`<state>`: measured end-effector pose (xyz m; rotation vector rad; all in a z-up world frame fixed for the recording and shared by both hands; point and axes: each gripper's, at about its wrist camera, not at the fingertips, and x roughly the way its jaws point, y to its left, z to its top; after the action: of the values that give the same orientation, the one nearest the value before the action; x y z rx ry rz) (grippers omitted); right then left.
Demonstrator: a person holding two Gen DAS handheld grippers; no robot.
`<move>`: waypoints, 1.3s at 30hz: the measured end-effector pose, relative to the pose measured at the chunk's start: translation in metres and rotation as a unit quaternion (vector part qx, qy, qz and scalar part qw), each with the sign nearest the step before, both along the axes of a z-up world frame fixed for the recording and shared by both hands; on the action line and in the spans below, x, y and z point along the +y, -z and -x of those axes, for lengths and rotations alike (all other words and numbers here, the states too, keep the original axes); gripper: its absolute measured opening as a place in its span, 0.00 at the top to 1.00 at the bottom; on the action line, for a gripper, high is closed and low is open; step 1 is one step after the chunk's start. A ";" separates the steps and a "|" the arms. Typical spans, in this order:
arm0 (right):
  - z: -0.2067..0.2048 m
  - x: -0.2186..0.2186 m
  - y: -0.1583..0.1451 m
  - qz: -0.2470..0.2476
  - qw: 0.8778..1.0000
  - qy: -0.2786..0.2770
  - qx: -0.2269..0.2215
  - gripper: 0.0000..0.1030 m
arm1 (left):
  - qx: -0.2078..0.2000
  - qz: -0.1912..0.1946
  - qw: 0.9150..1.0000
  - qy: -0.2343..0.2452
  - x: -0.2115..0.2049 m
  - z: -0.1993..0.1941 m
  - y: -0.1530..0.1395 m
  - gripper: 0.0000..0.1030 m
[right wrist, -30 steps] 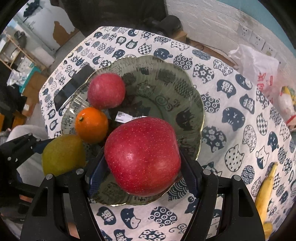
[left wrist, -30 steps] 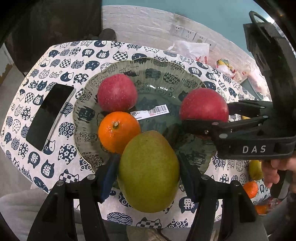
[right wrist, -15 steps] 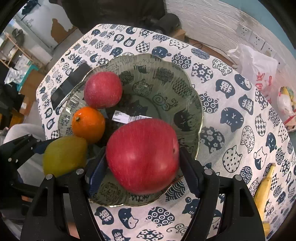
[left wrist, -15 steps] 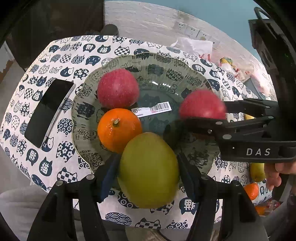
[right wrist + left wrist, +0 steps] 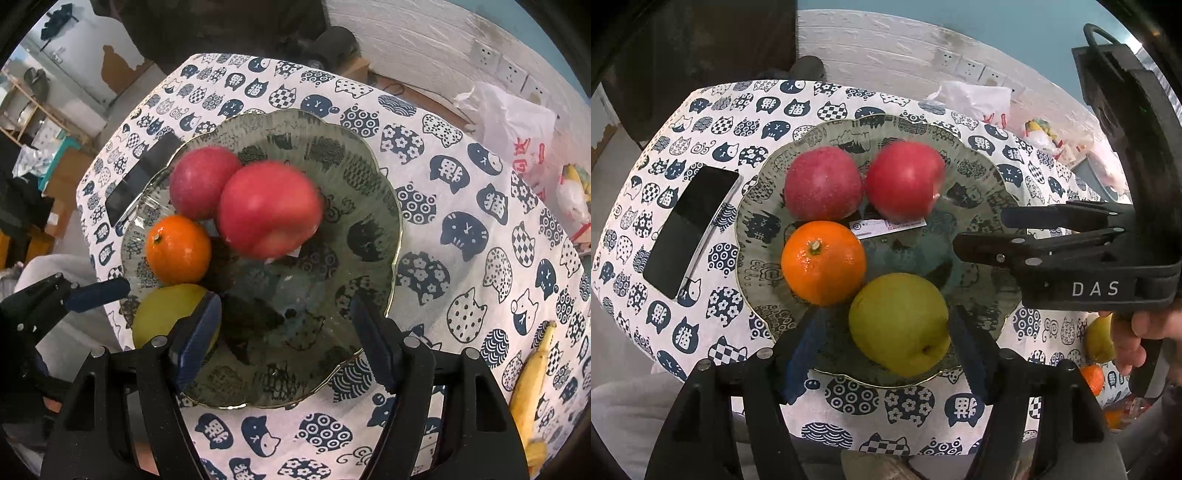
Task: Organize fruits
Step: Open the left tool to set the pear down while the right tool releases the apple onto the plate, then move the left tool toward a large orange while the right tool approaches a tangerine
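A green patterned glass plate [image 5: 975, 177] holds two red apples, an orange [image 5: 823, 262] and a green pear [image 5: 899, 325]. The pear lies on the plate's near edge between the pads of my left gripper [image 5: 886, 332]. Its jaws are opening and the pads stand off the pear. One red apple [image 5: 269, 210], blurred, rests against the other red apple [image 5: 201, 181] at the plate's far side. My right gripper [image 5: 284, 306] hovers over the plate's near half with nothing between its fingers, and its jaws are closing slightly. It also reaches in from the right in the left wrist view [image 5: 982, 234].
A black phone [image 5: 690, 229] lies left of the plate on the cat-print tablecloth. A white plastic bag [image 5: 971, 99] sits at the back. A banana [image 5: 532, 373] lies at the right edge. A person's hand [image 5: 1126, 339] holds the right gripper's handle beside more fruit.
The left gripper let go of the pear, which now rests on the plate. The right gripper released its red apple, which rolled to the far side beside the other apple.
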<state>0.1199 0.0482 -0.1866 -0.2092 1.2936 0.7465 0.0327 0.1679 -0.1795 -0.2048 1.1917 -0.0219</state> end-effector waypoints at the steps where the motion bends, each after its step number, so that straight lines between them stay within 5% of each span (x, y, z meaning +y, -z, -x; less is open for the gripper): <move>1: -0.001 0.000 0.000 0.000 1.000 0.000 0.001 0.29 | 0.000 -0.001 1.000 -0.001 0.000 0.000 0.000 0.31; 14: 0.000 -0.005 -0.004 -0.019 1.000 0.006 0.009 0.28 | -0.002 -0.016 1.000 0.003 -0.006 0.001 -0.004 0.30; 22: 0.003 -0.023 -0.032 -0.028 0.999 0.026 -0.021 0.22 | -0.015 -0.026 1.000 0.006 -0.015 0.002 -0.015 0.23; 39: 0.042 -0.141 -0.083 0.046 0.990 0.093 -0.094 0.16 | -0.059 -0.036 0.995 0.070 -0.094 0.005 -0.054 0.16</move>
<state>0.0784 -0.0932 -0.1037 -0.2248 1.1506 0.4963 0.0280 0.0743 -0.1253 -0.0559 1.0857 -0.1125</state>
